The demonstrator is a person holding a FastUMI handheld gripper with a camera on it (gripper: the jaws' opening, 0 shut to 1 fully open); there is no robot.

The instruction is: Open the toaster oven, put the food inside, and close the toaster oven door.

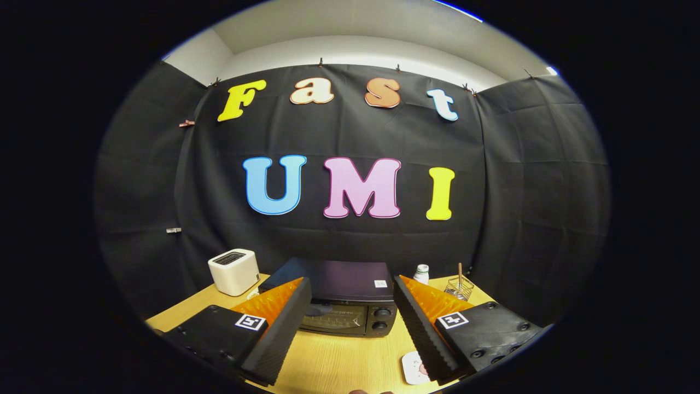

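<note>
1. the tongs [347,323] hang wide open and empty above the bench [339,366], ahead of any contact.
2. the toaster oven [342,298] sits just beyond the fingertips, between them, door apparently shut.
3. the opening step looks not yet begun; the next move calls for reaching forward to the door's handle.

Place: recording booth – black cloth wall [350,241]; wooden table [339,361]; toaster oven [344,306]
</note>
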